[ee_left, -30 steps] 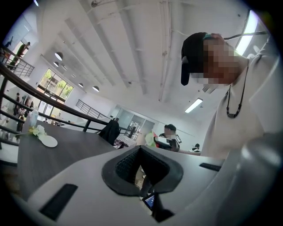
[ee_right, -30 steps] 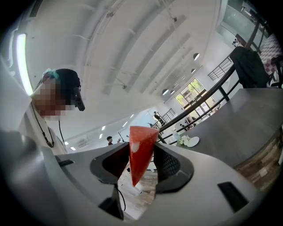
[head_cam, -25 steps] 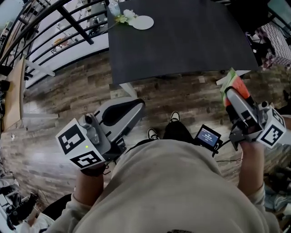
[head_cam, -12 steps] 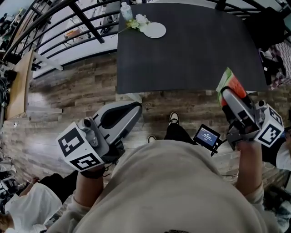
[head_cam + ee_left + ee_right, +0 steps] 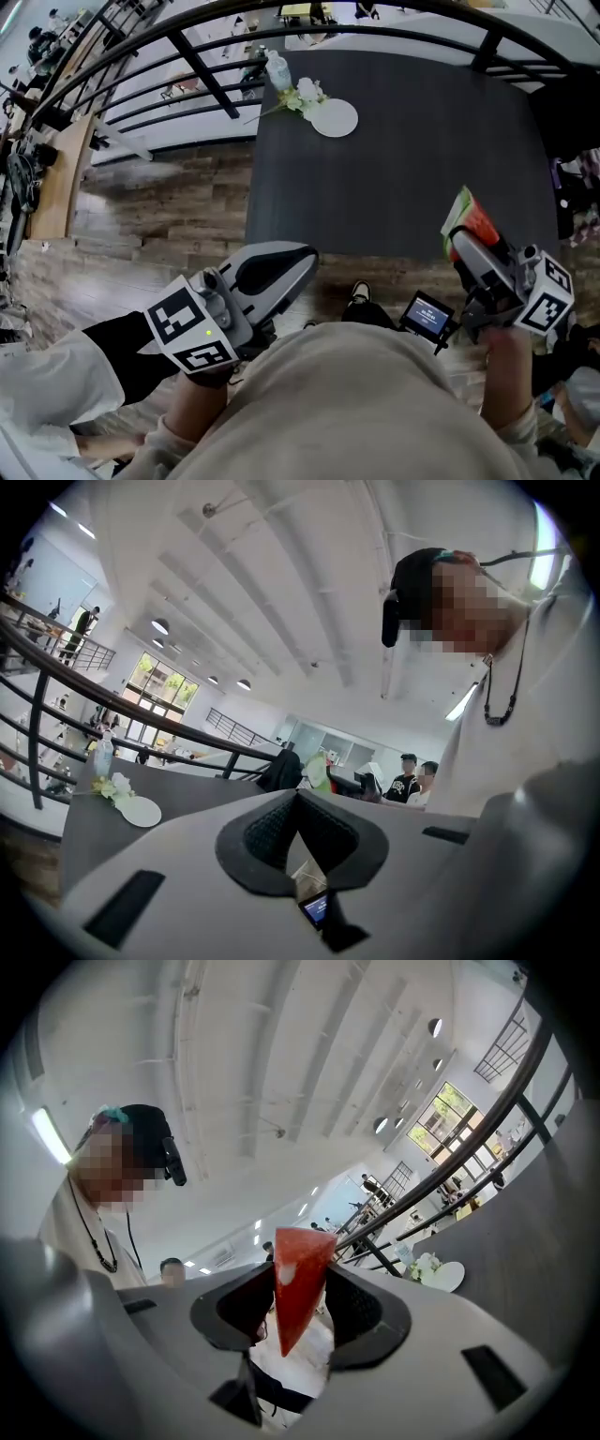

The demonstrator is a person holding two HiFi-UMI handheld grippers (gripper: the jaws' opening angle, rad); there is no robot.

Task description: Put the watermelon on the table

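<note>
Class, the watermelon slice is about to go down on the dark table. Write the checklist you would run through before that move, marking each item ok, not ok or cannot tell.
1. Grip: the right gripper is shut on the watermelon slice, rind outward. Ok.
2. Landing spot: the near right part of the table is bare. Ok.
3. Obstacles: the plate and flowers sit at the far left corner, away from the slice. Ok.
4. Other hand: the left gripper is shut, empty, and off the table. Ok.
5. Height of the slice above the tabletop: cannot tell.
</note>
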